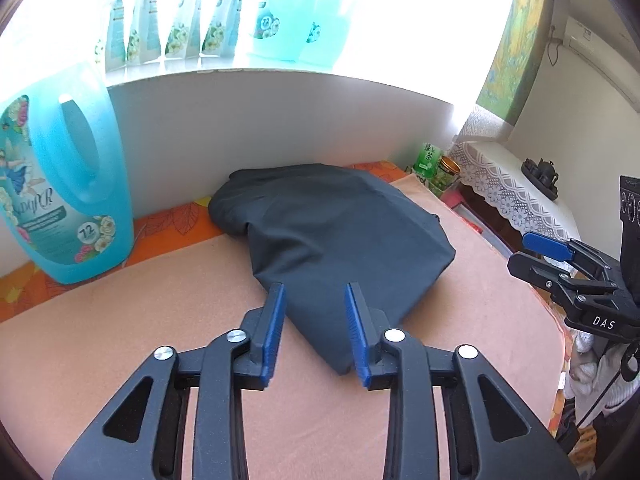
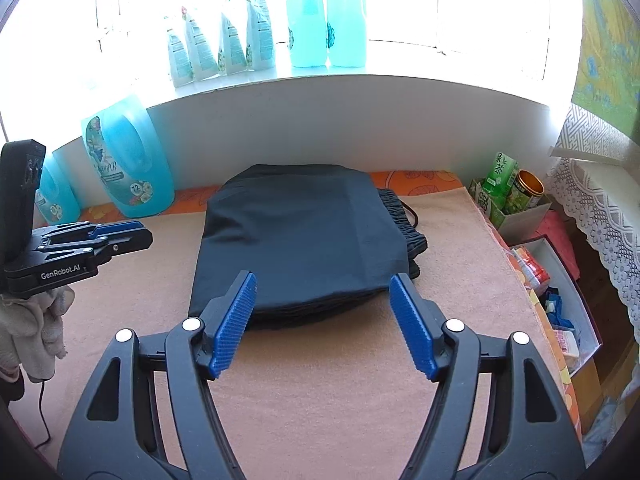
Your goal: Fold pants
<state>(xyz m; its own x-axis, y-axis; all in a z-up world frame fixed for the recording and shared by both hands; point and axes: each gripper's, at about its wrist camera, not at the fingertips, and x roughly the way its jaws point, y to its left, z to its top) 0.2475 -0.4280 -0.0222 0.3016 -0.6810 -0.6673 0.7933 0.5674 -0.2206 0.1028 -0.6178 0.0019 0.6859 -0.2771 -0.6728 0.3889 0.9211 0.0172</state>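
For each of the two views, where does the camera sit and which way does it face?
Left wrist: rides the left gripper, open, facing the folded pants and window wall; the right gripper shows at right.
Right wrist: rides the right gripper, open, squarely facing the pants; the left gripper and a gloved hand show at left.
Shared: pants, blue detergent jug, tan mat.

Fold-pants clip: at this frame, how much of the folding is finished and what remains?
Done, by the look of it: the dark pants lie as a compact layered stack on the peach cloth, waistband at the right edge. In hand: nothing; the left gripper and right gripper are both open, holding no fabric. Left: perhaps a final tidy of the slightly skewed near corner, otherwise nothing obvious.
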